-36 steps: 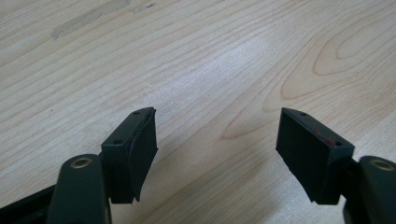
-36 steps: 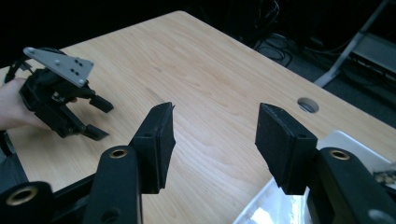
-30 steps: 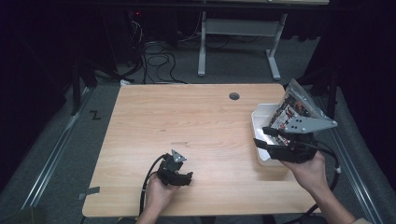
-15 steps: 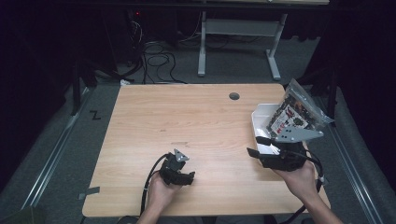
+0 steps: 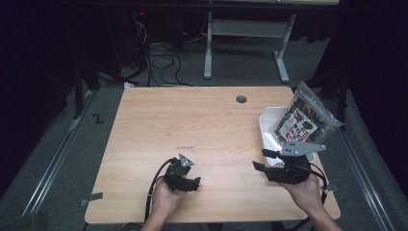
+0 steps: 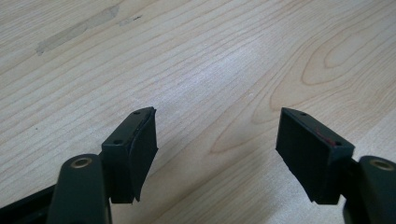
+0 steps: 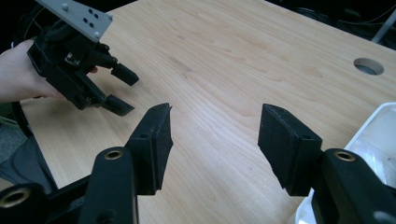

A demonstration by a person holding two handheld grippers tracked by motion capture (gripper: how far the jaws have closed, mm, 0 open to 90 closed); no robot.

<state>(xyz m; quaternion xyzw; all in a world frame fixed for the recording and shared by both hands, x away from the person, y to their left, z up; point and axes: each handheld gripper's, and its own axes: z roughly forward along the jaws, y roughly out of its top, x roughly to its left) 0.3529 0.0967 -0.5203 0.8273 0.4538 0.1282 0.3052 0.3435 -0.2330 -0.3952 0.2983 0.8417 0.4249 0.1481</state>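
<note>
Below, near the front edge of the wooden table (image 5: 192, 120), the person holds one hand-held gripper in each hand. The left hand-held gripper (image 5: 195, 182) sits low over the wood at the front left of centre, its cable (image 5: 153, 192) curling back past the left hand (image 5: 163, 199). In the left gripper view its jaws stand wide apart with nothing between them, only bare wood grain and a pale smear (image 6: 77, 29) farther off.

The right hand-held gripper (image 5: 263, 160) is held by the right hand (image 5: 303, 192) at the front right, jaws pointing toward the table's middle, its grey plate (image 5: 302, 149) on top. In the right gripper view its jaws are also spread wide and hold nothing; the other hand-held gripper shows farther off at upper left, with jaws apart.

A white tray (image 5: 267, 132) lies at the right edge of the table, just beyond the right hand-held gripper and apart from it. A clear bag (image 5: 302, 118) with dark contents and a printed label leans in the tray, tilted and sticking out past the table's right edge. A round hole (image 5: 241, 99) is cut in the tabletop near the far edge, left of the tray. Beyond the table, cables (image 5: 161, 53) lie on the floor.
</note>
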